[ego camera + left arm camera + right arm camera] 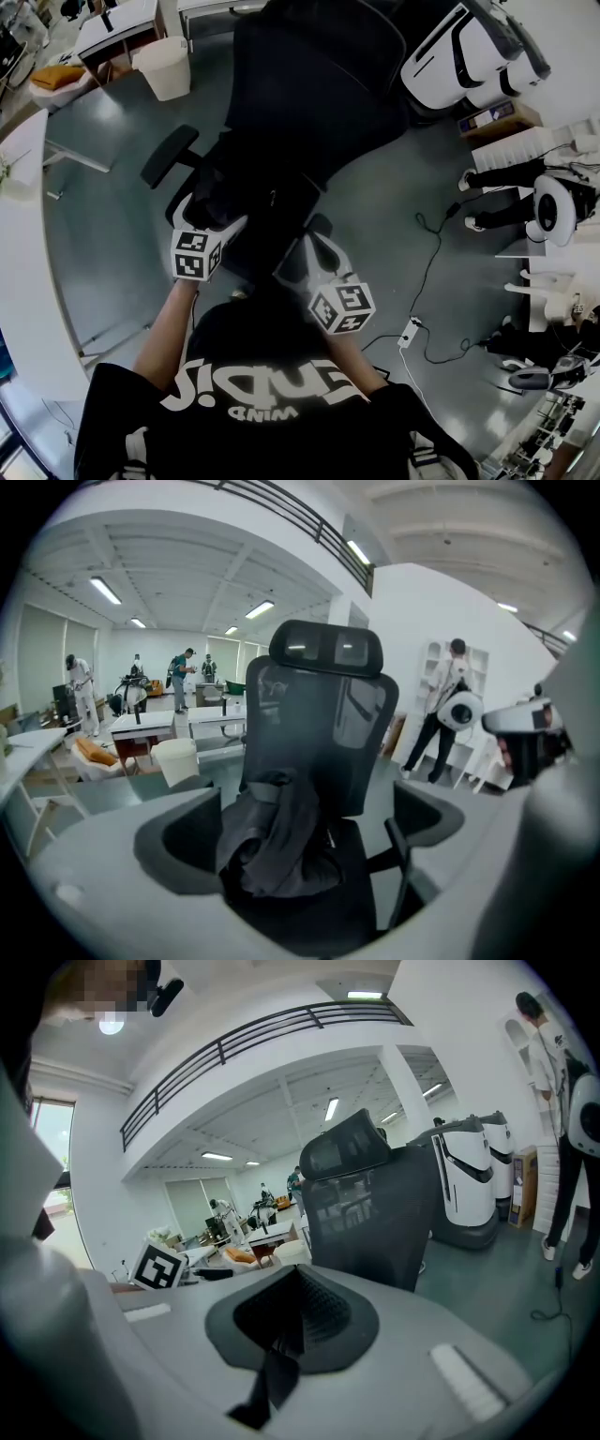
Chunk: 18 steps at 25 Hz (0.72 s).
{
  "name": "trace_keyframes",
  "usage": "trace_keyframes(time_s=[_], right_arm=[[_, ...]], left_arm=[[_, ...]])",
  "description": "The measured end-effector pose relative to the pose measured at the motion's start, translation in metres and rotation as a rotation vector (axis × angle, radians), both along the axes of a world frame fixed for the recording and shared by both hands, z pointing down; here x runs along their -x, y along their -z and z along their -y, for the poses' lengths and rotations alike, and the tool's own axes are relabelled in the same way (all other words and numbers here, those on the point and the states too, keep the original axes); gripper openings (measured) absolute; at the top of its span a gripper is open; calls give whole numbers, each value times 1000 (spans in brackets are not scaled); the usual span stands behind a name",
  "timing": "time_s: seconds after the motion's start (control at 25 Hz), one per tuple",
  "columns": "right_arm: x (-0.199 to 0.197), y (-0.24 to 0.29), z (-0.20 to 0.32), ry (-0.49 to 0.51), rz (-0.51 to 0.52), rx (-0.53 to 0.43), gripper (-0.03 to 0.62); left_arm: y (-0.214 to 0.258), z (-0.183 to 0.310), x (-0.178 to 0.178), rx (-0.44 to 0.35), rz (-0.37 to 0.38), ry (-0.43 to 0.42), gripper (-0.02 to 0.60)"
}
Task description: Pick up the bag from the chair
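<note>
While its jaws stand apart, the left tool is held before the dark grey fabric bag, which lies on the seat of the black mesh office chair; the right tool is clenched on a black strap.

Charcoal bag on black mesh chair.
Left gripper and right gripper pale grey, pads black; black strap; cubes white with black squares; grey floor.
</note>
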State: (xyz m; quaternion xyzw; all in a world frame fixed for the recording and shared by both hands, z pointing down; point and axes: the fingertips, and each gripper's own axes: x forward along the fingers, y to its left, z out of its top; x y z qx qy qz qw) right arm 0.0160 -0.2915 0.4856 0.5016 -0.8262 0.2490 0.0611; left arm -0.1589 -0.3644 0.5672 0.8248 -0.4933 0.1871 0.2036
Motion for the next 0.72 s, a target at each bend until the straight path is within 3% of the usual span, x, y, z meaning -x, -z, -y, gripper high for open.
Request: trace_keyframes(time_s=[0.48,0.72], right_arm=[[-18,-24,19,-26,-1,44,2],[-37,-35,26,-60,-4,75,2]], left_arm=[[-87,56,-12,87,129,-28,595],[-136,76,-3,171,207,-11,594]])
